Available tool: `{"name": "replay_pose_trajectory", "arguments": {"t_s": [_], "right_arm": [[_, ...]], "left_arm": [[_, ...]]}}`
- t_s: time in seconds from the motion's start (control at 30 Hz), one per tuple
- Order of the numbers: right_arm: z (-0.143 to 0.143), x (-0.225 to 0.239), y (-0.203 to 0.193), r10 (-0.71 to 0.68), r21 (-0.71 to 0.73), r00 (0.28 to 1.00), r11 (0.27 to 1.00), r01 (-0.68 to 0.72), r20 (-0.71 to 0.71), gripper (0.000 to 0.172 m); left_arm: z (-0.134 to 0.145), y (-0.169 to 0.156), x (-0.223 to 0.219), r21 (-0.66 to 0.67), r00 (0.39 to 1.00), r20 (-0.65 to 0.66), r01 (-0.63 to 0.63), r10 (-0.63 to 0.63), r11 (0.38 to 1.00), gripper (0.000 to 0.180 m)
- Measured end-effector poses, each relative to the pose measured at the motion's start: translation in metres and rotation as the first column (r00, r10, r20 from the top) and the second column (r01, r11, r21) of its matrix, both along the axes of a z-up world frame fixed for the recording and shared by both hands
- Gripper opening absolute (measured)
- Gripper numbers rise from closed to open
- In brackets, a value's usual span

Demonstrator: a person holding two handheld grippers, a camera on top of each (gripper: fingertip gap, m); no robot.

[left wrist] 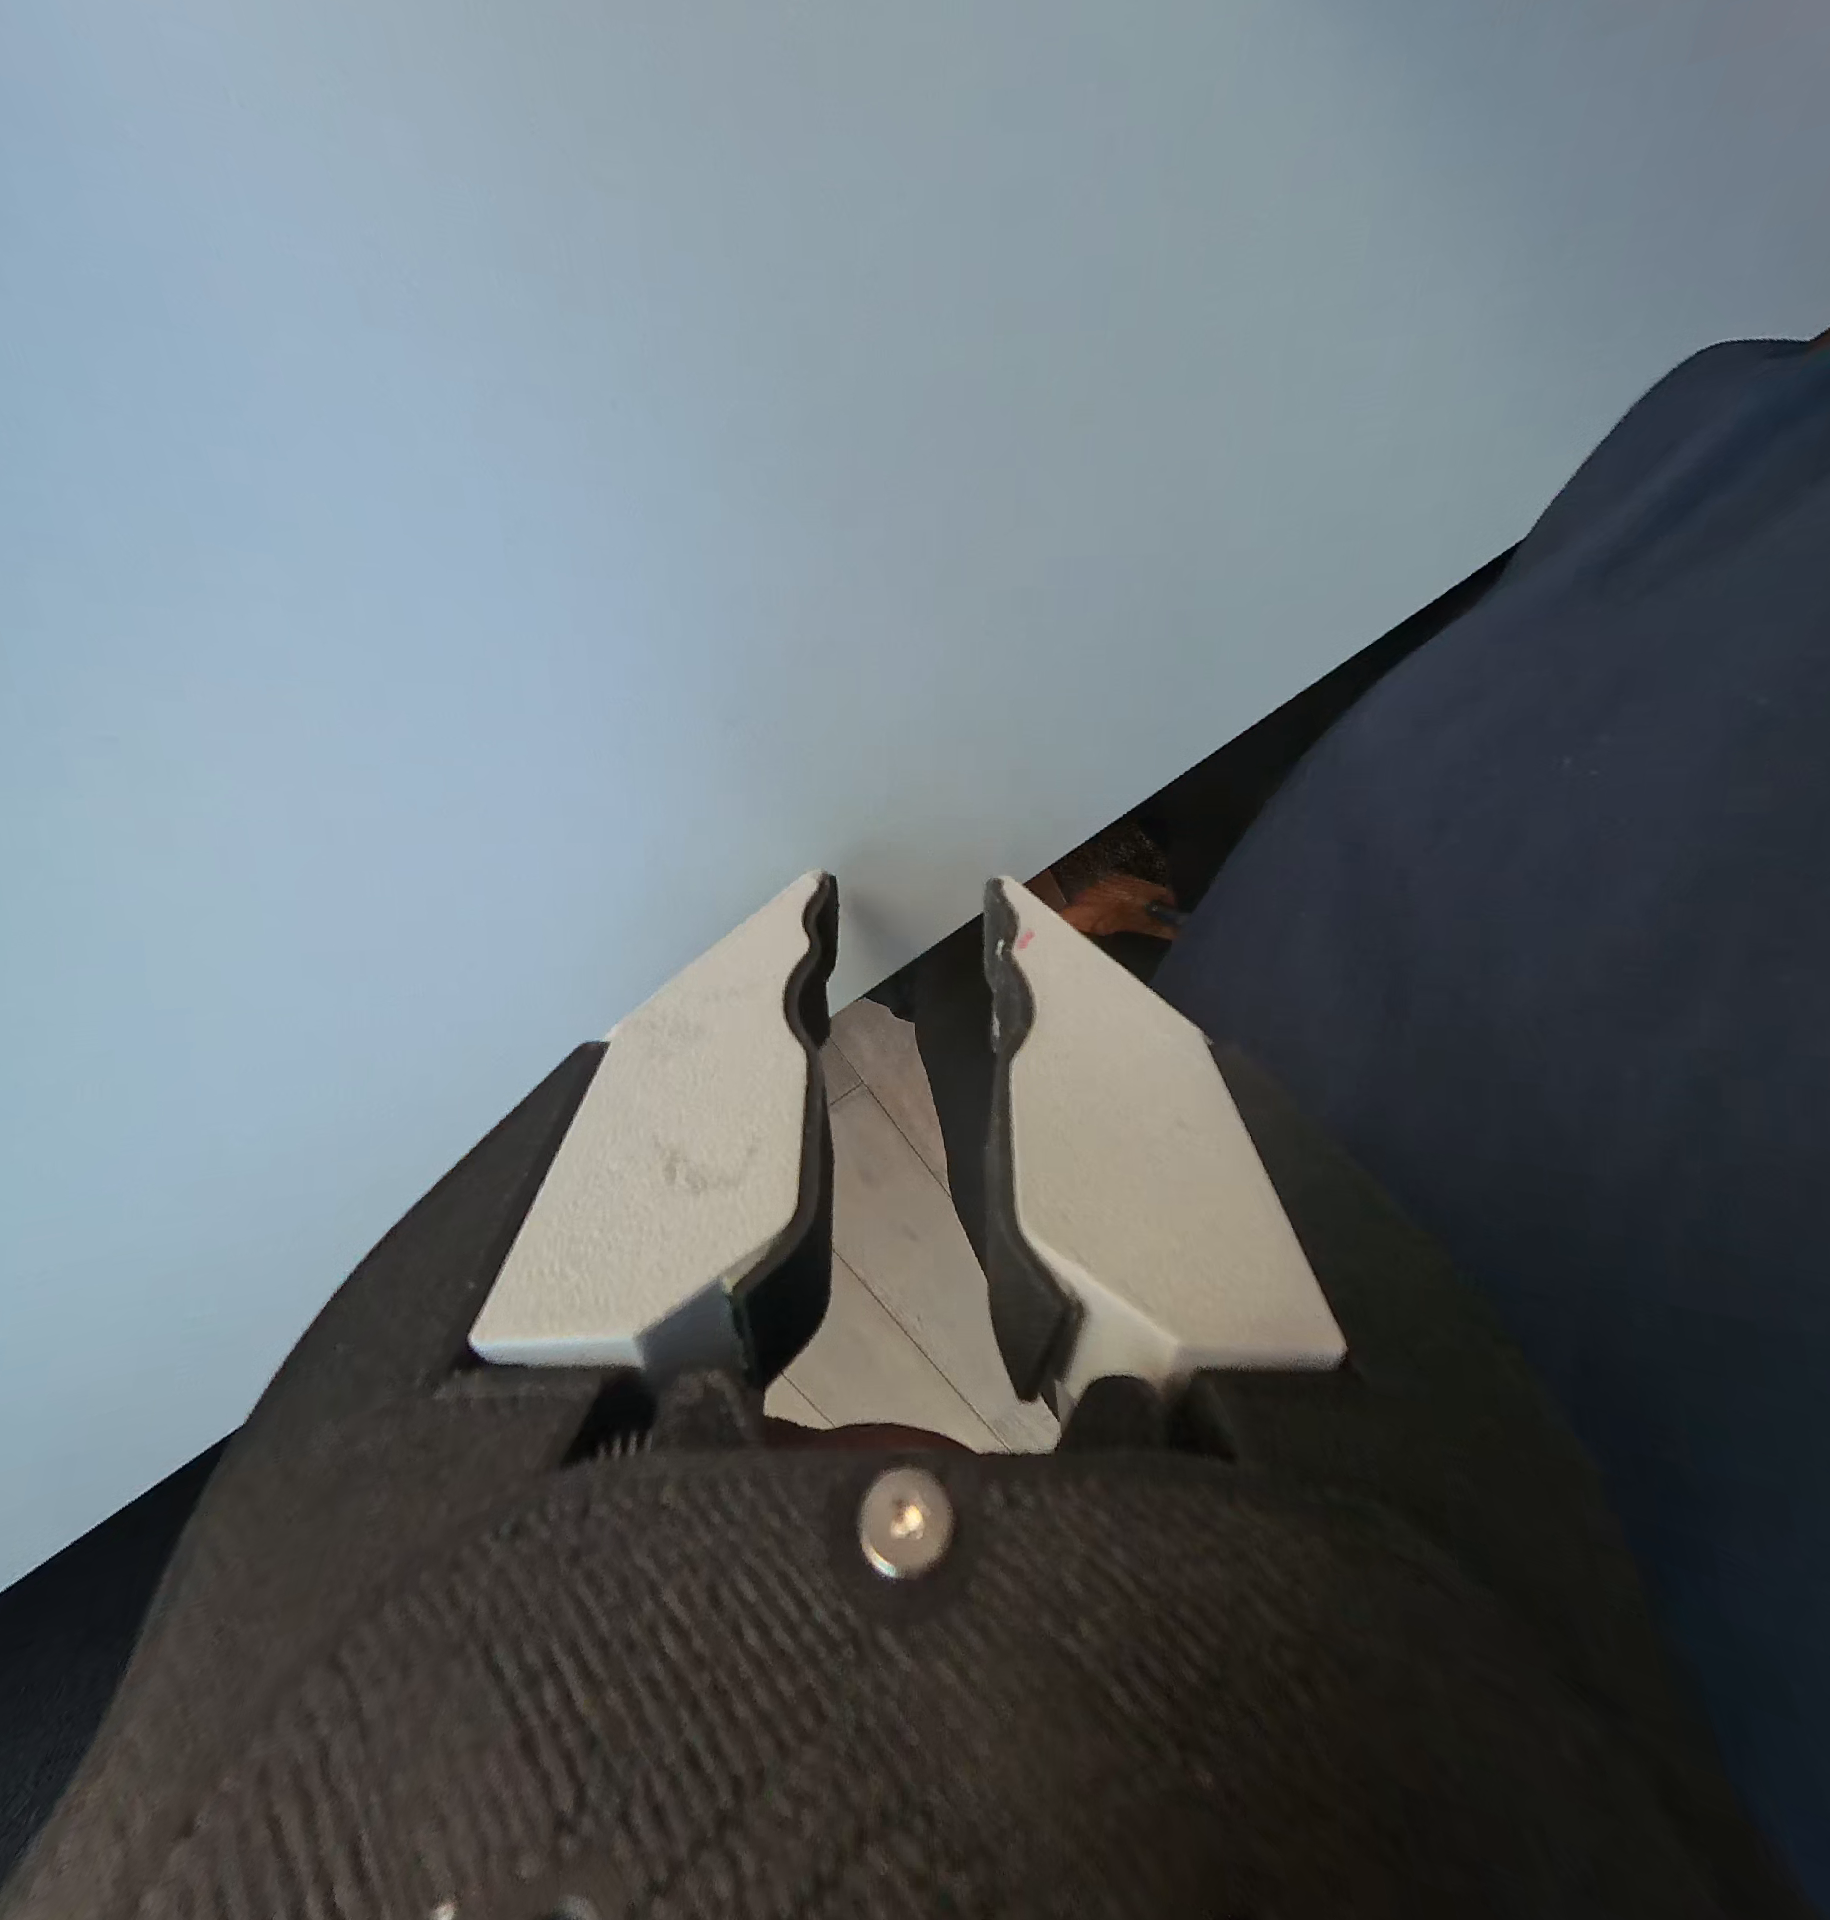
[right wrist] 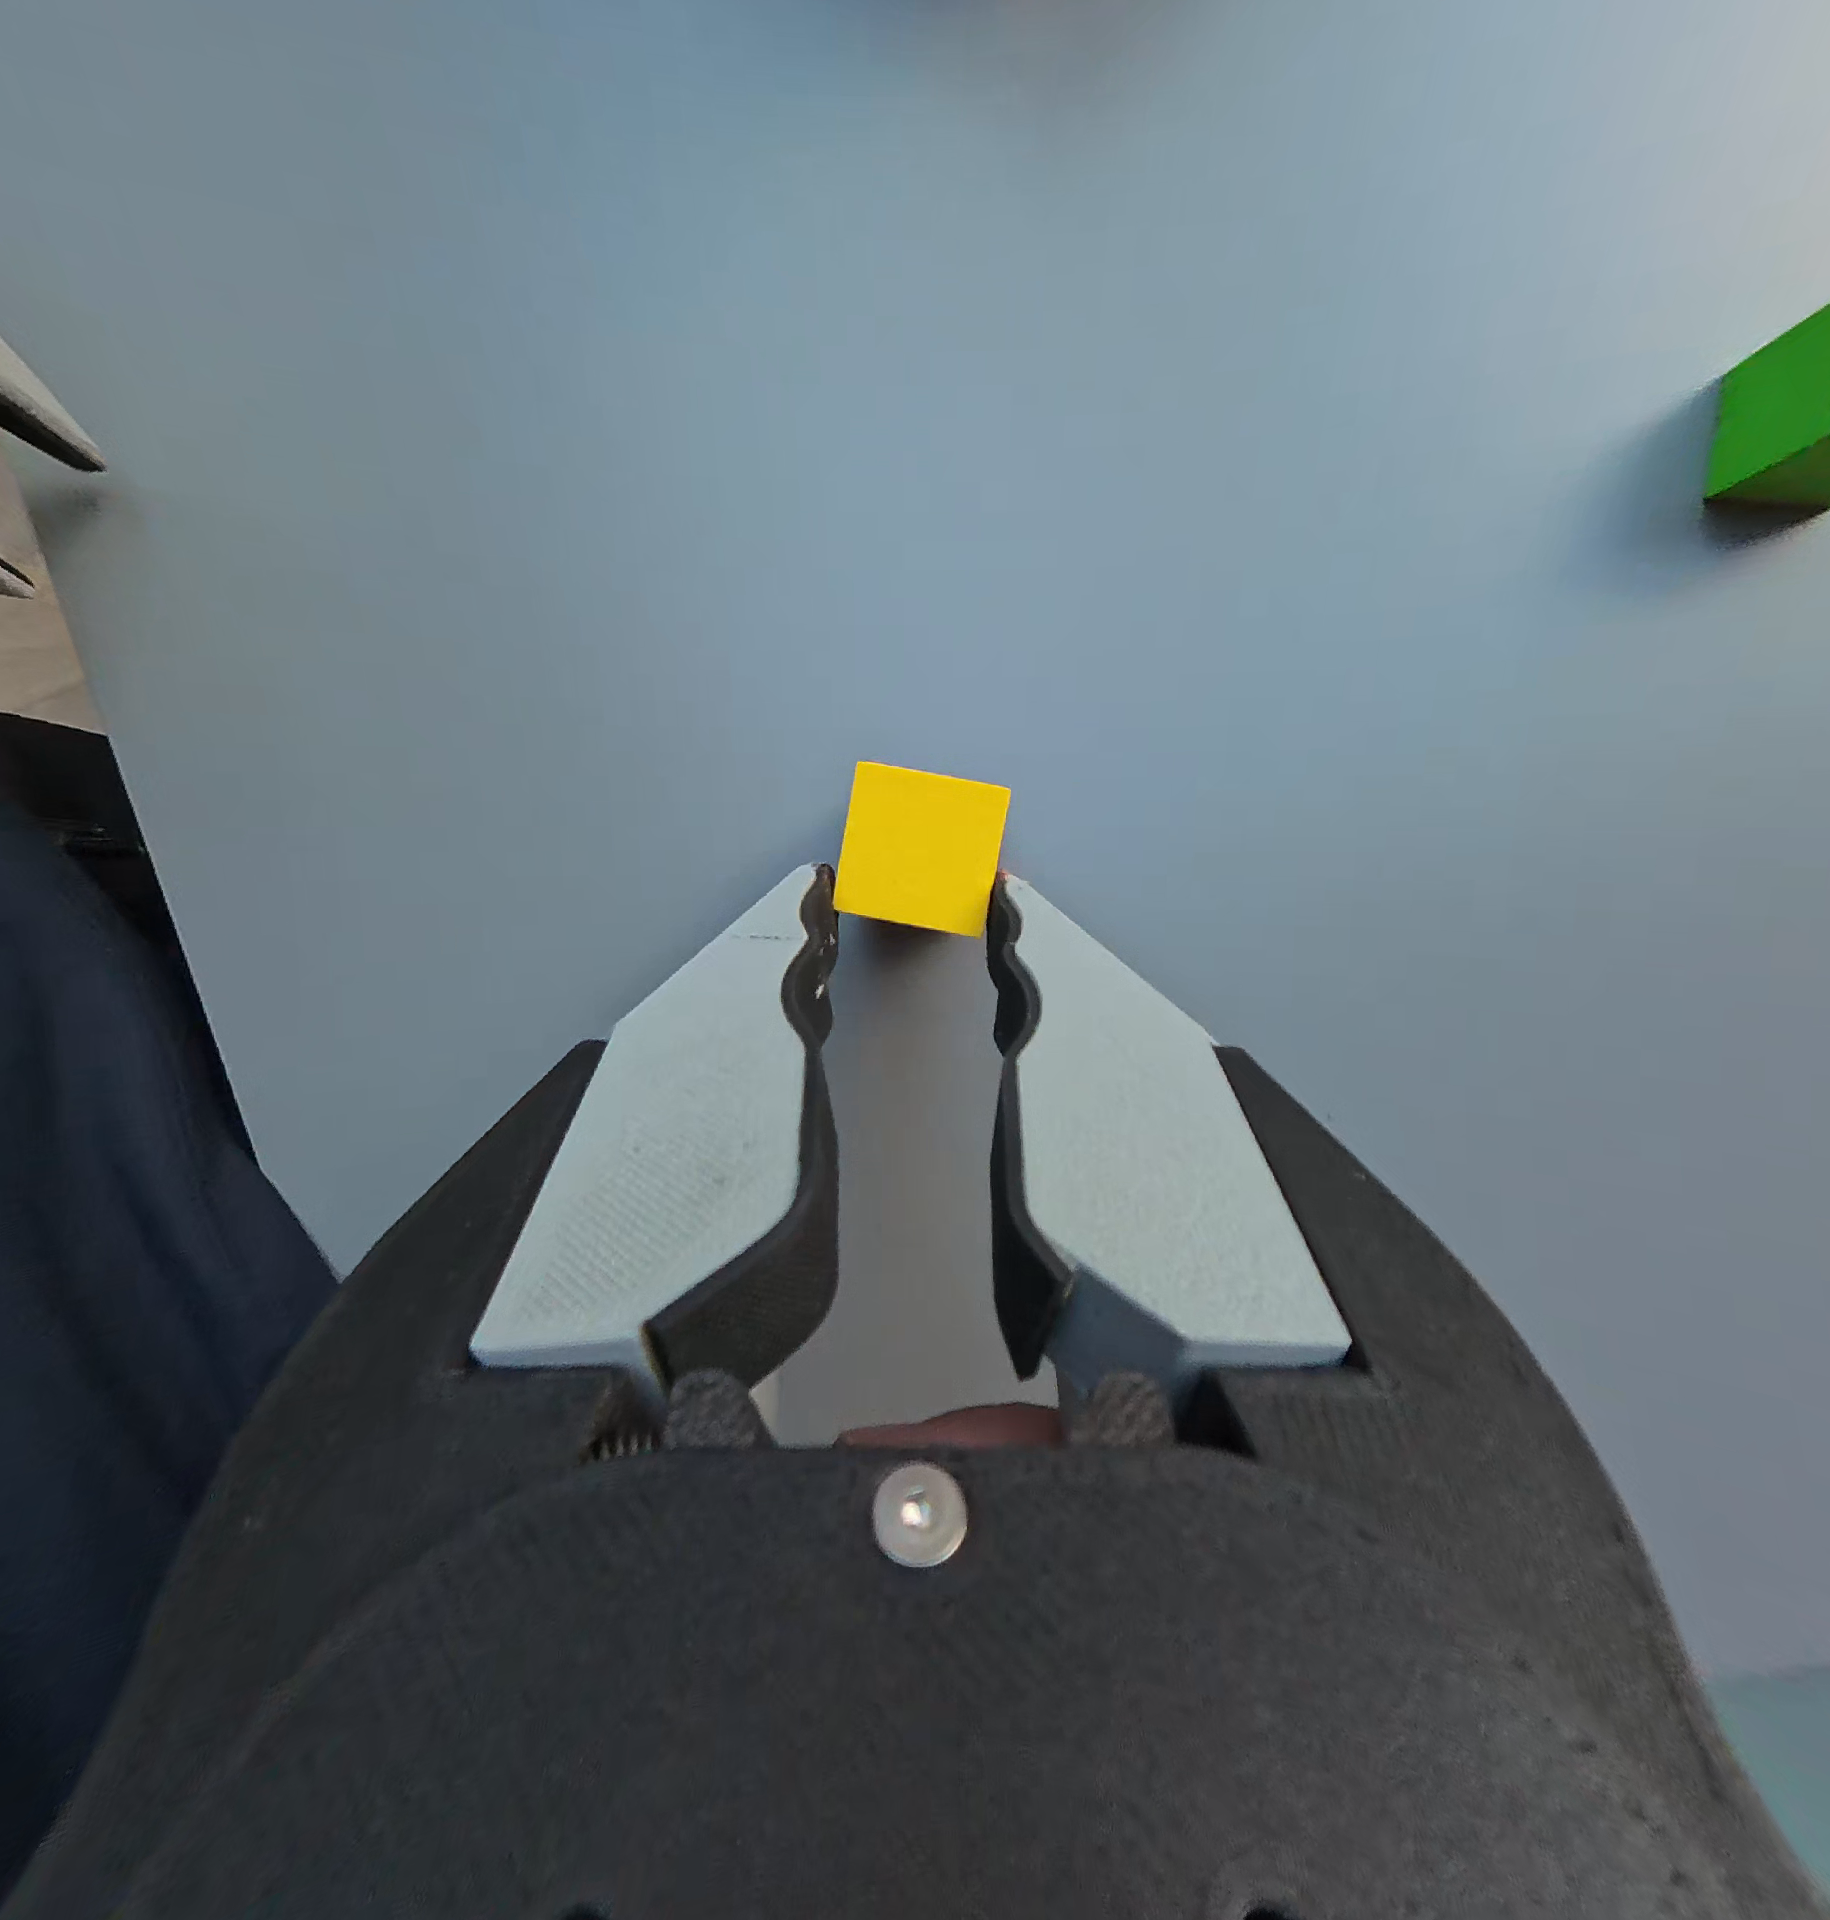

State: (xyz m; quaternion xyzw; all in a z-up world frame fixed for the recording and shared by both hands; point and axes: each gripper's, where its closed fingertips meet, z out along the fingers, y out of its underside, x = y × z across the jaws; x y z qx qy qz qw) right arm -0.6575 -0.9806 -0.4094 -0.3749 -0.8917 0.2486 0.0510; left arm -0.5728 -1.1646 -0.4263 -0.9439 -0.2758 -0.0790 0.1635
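In the right wrist view my right gripper (right wrist: 911,896) is shut on a small yellow cube (right wrist: 921,842). Both dark pads press on its sides at the very fingertips, just above the pale blue table (right wrist: 475,312). In the left wrist view my left gripper (left wrist: 911,896) is open with nothing between its fingers. It hangs over the near edge of the blue table (left wrist: 475,520), and only table and floor show between the pads.
A green block (right wrist: 1794,416) lies on the table at the far right. A person's dark blue clothing fills the right side of the left wrist view (left wrist: 1565,987) and the left side of the right wrist view (right wrist: 80,1143). Grey floor (left wrist: 890,1195) shows below the table edge.
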Motion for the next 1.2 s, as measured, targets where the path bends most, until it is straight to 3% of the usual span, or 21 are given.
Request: {"name": "replay_pose_trajectory", "arguments": {"t_s": [0.07, 0.2, 0.4, 0.47, 0.6, 0.77, 0.83, 0.93, 1.07, 1.2], "right_arm": [[-0.001, 0.0, -0.001, -0.002, -0.003, 1.0, 1.0, 0.002, -0.002, 0.027], [0.0, 0.0, -0.001, -0.012, -0.02, 1.0, 1.0, 0.013, 0.005, 0.049], [0.075, -0.048, 0.001, -0.087, -0.27, 0.985, 0.962, 0.045, -0.148, 0.049], [0.081, -0.081, 0.02, -0.144, -0.284, 0.976, 0.954, 0.093, -0.165, 0.048], [0.043, -0.148, 0.061, -0.213, -0.12, 0.971, 0.973, 0.199, -0.111, 0.059], [-0.009, -0.185, 0.061, -0.146, 0.026, 0.988, 0.989, 0.148, -0.048, 0.05], [-0.026, -0.183, 0.058, -0.108, 0.054, 0.994, 0.993, 0.109, -0.011, 0.025], [-0.026, -0.175, 0.059, -0.139, -0.003, 0.99, 0.99, 0.139, 0.007, 0.025], [0.018, -0.143, 0.055, -0.199, -0.165, 0.98, 0.967, 0.191, -0.03, 0.025], [0.067, -0.073, 0.035, -0.193, -0.294, 0.981, 0.937, 0.187, 0.007, 0.025]], "left_arm": [[-0.001, 0.0, 0.001, -0.001, 1.0, 0.001, 0.001, -0.001, 1.0, 0.026], [-0.002, -0.001, 0.003, -0.005, 1.0, 0.007, -0.013, 0.013, 1.0, 0.026], [-0.001, -0.01, 0.007, -0.026, 0.998, 0.013, -0.068, 0.068, 0.997, 0.026], [-0.002, -0.013, 0.01, -0.038, 0.996, 0.019, -0.092, 0.093, 0.995, 0.026], [-0.001, -0.019, 0.017, -0.062, 0.991, 0.018, -0.133, 0.134, 0.989, 0.026], [0.0, -0.021, 0.026, -0.086, 0.984, 0.019, -0.175, 0.178, 0.981, 0.026], [0.001, -0.02, 0.028, -0.083, 0.981, 0.02, -0.19, 0.192, 0.978, 0.026], [-0.001, -0.019, 0.032, -0.087, 0.982, 0.026, -0.183, 0.186, 0.979, 0.026], [-0.002, -0.015, 0.031, -0.07, 0.987, 0.027, -0.156, 0.158, 0.985, 0.026], [-0.001, -0.007, 0.026, -0.04, 0.994, 0.023, -0.106, 0.107, 0.994, 0.026]]}}
